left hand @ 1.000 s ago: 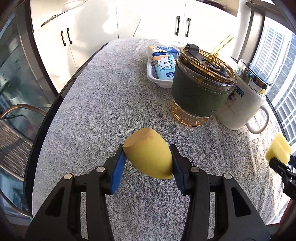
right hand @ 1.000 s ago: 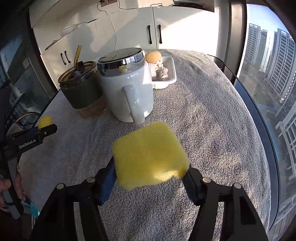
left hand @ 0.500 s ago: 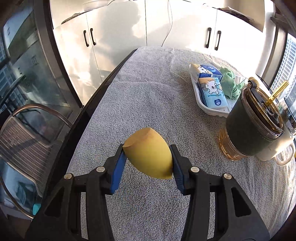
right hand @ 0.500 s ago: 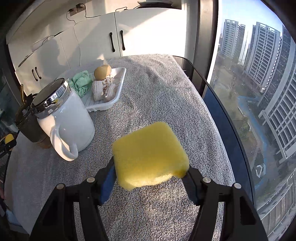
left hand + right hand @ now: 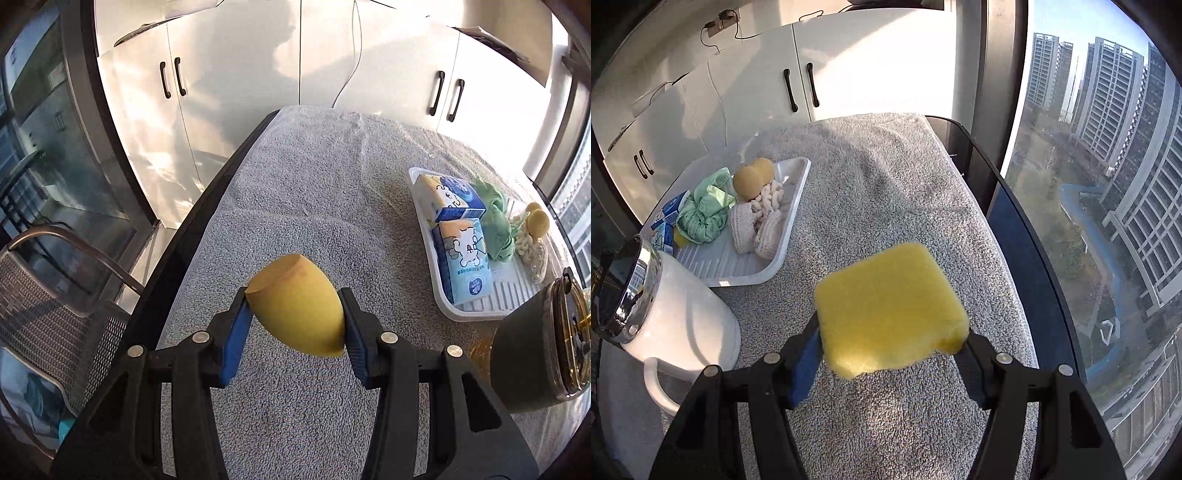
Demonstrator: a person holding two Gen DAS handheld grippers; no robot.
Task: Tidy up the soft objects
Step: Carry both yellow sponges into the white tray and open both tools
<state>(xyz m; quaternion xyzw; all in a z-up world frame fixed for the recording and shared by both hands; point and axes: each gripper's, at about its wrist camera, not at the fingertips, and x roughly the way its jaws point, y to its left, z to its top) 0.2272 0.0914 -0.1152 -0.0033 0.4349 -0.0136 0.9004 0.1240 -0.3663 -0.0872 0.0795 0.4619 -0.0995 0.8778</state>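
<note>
My left gripper (image 5: 295,321) is shut on a yellow egg-shaped makeup sponge (image 5: 297,304) and holds it above the grey towel. My right gripper (image 5: 890,350) is shut on a square yellow sponge (image 5: 890,310), also held above the towel. A white tray (image 5: 495,299) lies ahead to the right in the left wrist view, holding two tissue packs (image 5: 461,262), a green cloth (image 5: 496,229) and a small beige sponge (image 5: 537,221). The same tray (image 5: 738,266) lies ahead to the left in the right wrist view, with knitted cream pieces (image 5: 757,225).
A dark green sleeved glass cup (image 5: 539,350) stands at the right edge of the left wrist view. A white lidded mug (image 5: 668,310) stands left of my right gripper. The table's glass edge (image 5: 1027,236) and a window are on the right. A metal chair (image 5: 55,295) stands left.
Both grippers have swung with their sponges: the cup and mug slid toward the frame edges and the tray has come into fuller view ahead. Both grips are unchanged.
</note>
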